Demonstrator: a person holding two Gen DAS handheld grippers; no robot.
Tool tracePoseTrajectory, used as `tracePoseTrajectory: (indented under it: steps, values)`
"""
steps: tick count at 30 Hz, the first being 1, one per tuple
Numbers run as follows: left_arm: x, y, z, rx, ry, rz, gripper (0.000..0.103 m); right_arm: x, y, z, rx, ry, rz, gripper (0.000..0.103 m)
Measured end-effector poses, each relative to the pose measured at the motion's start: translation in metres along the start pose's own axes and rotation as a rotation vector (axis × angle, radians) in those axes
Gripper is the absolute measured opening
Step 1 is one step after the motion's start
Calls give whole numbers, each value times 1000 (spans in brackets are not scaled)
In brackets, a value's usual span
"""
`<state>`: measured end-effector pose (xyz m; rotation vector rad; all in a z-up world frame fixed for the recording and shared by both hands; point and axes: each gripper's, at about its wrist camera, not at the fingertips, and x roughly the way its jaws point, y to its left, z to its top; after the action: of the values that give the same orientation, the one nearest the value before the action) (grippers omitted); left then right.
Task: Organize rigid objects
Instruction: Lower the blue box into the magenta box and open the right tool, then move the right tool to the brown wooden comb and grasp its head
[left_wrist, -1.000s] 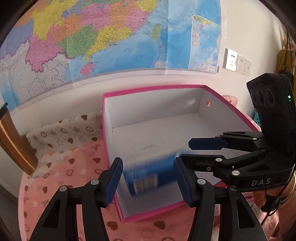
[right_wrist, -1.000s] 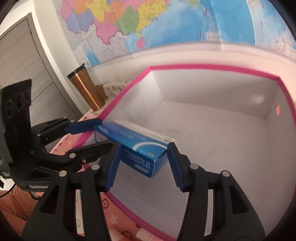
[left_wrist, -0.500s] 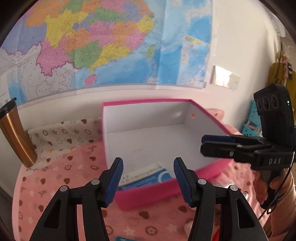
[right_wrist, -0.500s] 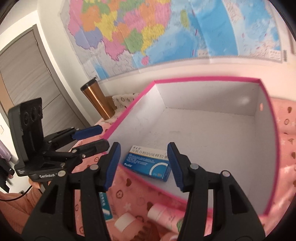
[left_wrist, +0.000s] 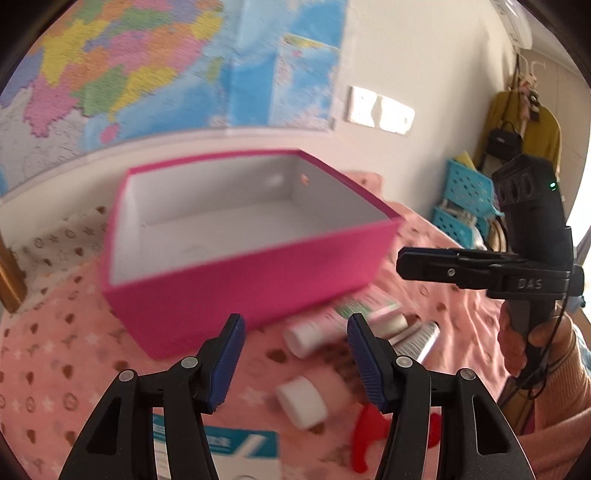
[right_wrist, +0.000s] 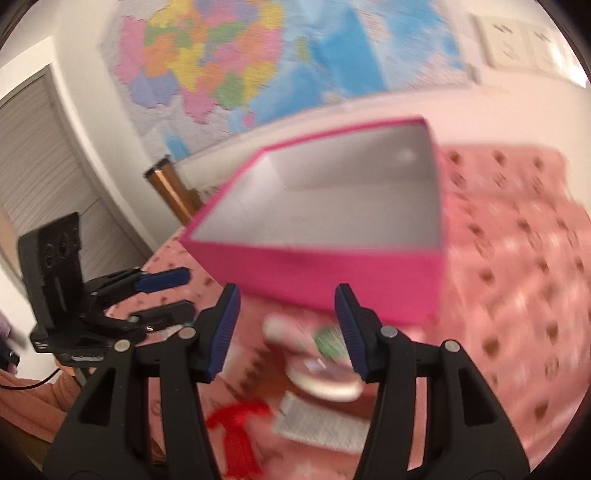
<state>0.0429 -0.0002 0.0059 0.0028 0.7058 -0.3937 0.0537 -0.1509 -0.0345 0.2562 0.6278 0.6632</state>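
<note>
Two handheld grippers were seen in front of a pink storage box (left_wrist: 251, 295) on a pink patterned blanket (left_wrist: 55, 350), a wall map (left_wrist: 147, 66) behind it. A second earlier both grippers had been reaching into the box, with a blue carton between them; that carton had been left on the box floor and was now hidden behind the near wall. Both grippers had since been drawn back toward the person, so the loose items in front of the box were brought into view.

The left gripper (left_wrist: 293, 356) was held part-open with nothing between its pads. The right gripper (right_wrist: 286, 330) was likewise part-open and empty.

Still outside the box were a white-capped tube (left_wrist: 332, 325), a second white-capped container (left_wrist: 301, 402), a red item (left_wrist: 364, 435) and a teal-and-white carton (left_wrist: 236, 450); motion blur left details unclear. One item was judged stowed, with several rigid objects still to be collected, and the tubes lay nearest both grippers.
</note>
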Motion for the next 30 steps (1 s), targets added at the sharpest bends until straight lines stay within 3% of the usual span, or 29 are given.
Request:
tracePoseTrajectory:
  steps: [5, 11, 20, 30]
  values:
    - [14, -15, -9, 15, 42, -48, 59, -10, -41, -34, 140, 40, -62, 55]
    - [30, -29, -13, 49, 76, -71, 59, -17, -73, -57, 254, 67, -59, 59]
    - [49, -38, -25, 76, 149, -80, 58, -1, -81, -65, 285, 95, -9, 59]
    - [55, -39, -26, 81, 153, -67, 58, 0, -74, -64, 285, 66, 49, 60]
